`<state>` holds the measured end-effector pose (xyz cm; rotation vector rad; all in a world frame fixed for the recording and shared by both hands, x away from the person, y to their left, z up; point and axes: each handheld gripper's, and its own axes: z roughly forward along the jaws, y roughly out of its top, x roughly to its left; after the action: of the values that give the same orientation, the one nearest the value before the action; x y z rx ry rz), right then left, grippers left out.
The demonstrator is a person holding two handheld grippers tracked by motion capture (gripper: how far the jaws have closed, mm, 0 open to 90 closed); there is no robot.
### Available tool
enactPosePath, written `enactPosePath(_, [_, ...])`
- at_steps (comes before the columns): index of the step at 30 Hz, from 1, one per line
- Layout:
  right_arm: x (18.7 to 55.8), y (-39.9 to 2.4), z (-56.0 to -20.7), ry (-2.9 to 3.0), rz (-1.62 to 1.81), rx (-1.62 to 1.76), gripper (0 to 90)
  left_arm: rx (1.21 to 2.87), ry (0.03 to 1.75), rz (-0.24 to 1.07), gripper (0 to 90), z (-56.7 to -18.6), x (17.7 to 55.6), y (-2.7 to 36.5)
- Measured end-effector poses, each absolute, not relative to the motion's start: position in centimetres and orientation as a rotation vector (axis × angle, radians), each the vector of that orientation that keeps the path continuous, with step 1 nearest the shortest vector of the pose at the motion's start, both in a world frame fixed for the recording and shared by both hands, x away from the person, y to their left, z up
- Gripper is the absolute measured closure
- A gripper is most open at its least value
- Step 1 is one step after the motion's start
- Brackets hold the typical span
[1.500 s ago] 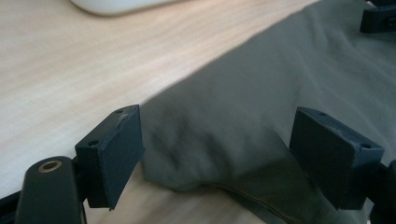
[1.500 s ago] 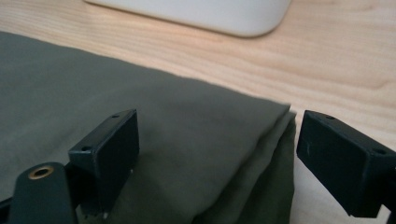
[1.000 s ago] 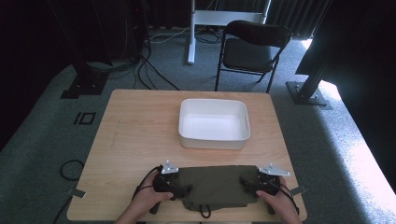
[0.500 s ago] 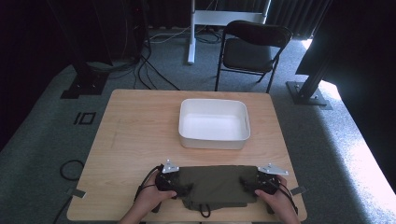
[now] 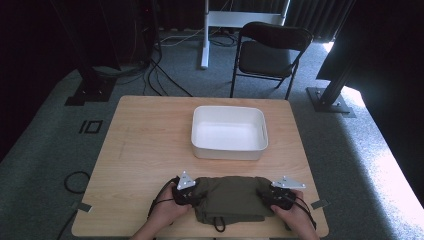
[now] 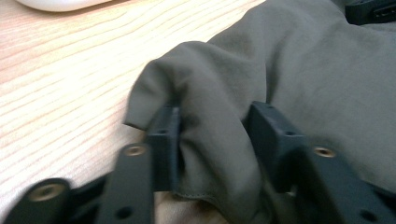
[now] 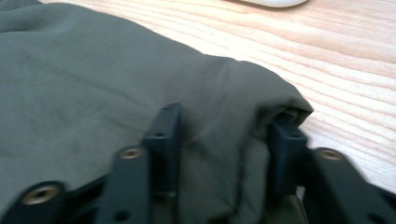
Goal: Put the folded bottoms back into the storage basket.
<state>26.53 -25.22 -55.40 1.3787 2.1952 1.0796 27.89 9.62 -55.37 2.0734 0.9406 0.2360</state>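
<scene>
Item: olive-green cloth [image 5: 231, 198], folded into a rough rectangle, lying at the near edge of the table [image 5: 140, 145], between the person's two hands.
Cloth, left end: a bunched fold stands up between the jaws of the left hand-held gripper [image 6: 217, 140]; the jaws have just been closing and now pinch that fold from both sides.
Cloth, right end: the corner is gathered likewise in the right hand-held gripper [image 7: 224, 140], whose jaws have also just been closing and now clamp the fabric.
Reason for hold: a grip at each end probably serves to lift or carry the cloth evenly, without it sagging to one side.
Hands: left hand [image 5: 167, 212] and right hand [image 5: 295, 217] rest low at the table's edge, keeping both hand-held grippers level with the fabric.
Tub: white, rectangular [image 5: 200, 135], just beyond the cloth, apart from it; a likely destination.
Beyond table: folding chair [image 5: 270, 50] and cables on carpet.
Hidden: the cloth's underside and any further layers; a dark cord or strap at its near edge is hard to identify. How deep the pads bite is covered by folds.
</scene>
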Motion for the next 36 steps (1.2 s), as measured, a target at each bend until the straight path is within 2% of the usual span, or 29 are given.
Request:
enactPosePath(1, [26.5,-25.2,-55.4,2.195,1.08,1.379,58.8,2.073,0.941,0.236,63.2,-55.4,27.9,9.6])
enactPosePath(2, [26.5,-25.0,-55.2,2.204,1.061,1.377,66.3,2.071,0.946,0.249,65.4,-55.4,27.9,9.4])
enactPosePath(3, [26.5,-25.0,-55.2,2.204,1.061,1.377,66.3,2.071,0.946,0.249,66.4,-55.4,27.9,9.4])
enactPosePath(4, [26.5,-24.7,-55.0,2.207,1.027,1.363,72.0,2.065,0.949,0.256,67.9,-55.3,27.9,9.3])
enactPosePath(8, [26.4,-24.3,-54.6,2.207,0.982,1.338,78.9,2.057,0.943,0.262,74.5,-55.1,27.9,9.3])
enactPosePath(14, [26.4,-24.7,-54.4,2.194,1.029,1.389,80.7,2.015,0.965,0.245,78.7,-54.9,28.0,9.5])
enactPosePath(22, [26.5,-25.3,-52.7,2.153,1.084,1.392,81.4,1.957,0.97,0.194,79.2,-53.4,28.6,9.7])
enactPosePath(27, [26.7,-25.4,-51.8,2.149,1.098,1.37,81.5,1.97,0.934,0.209,79.2,-52.5,28.7,9.6])
enactPosePath(36, [27.2,-25.6,-49.5,2.115,1.173,1.359,81.7,1.894,0.923,0.237,80.2,-50.5,29.2,9.9])
